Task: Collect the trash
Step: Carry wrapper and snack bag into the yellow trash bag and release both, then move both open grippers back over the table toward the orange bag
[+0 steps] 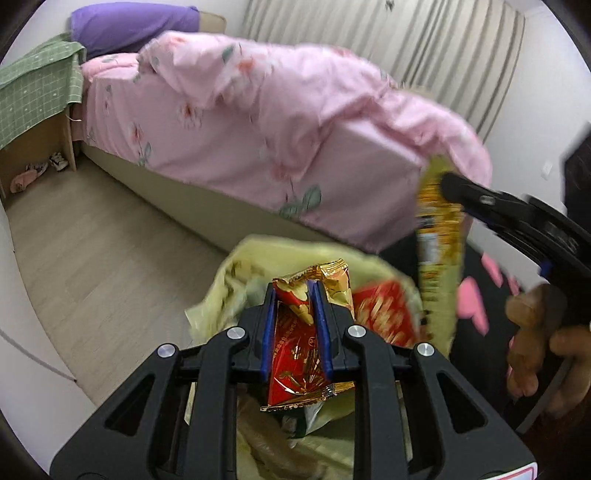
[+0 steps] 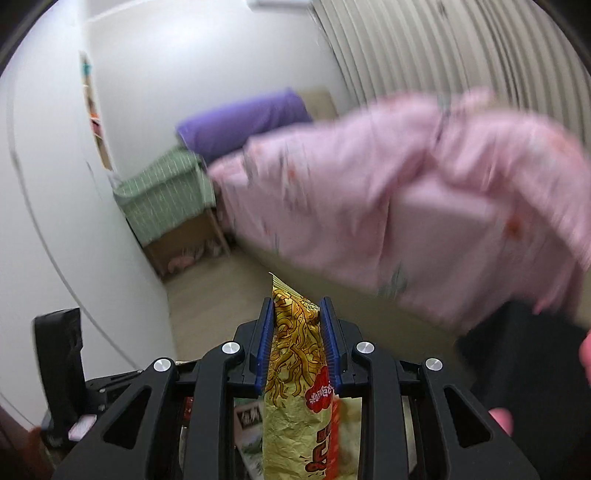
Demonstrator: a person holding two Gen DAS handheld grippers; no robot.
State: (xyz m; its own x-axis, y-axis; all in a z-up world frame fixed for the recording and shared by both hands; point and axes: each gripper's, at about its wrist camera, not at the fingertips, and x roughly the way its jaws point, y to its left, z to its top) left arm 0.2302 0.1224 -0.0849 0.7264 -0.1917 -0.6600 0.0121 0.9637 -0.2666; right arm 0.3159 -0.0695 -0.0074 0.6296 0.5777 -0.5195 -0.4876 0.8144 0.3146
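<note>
The left gripper (image 1: 293,306) pinches a crinkled red-and-gold foil snack wrapper (image 1: 295,354) at lower centre, above a pale yellow plastic bag (image 1: 221,291) with trash inside. The right gripper (image 2: 297,332) clamps a yellow noodle-print packet (image 2: 295,369). A bed with a pink floral quilt (image 1: 258,122) fills the upper frame.

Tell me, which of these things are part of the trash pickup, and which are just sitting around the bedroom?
Part of the job:
- red and gold wrapper, clamped in the left gripper
- yellow noodle packet, clamped in the right gripper
- yellowish trash bag below, already holding wrappers

Just lying about:
- pink quilt
- purple pillow
- green checked cloth
- shoes under the stand
</note>
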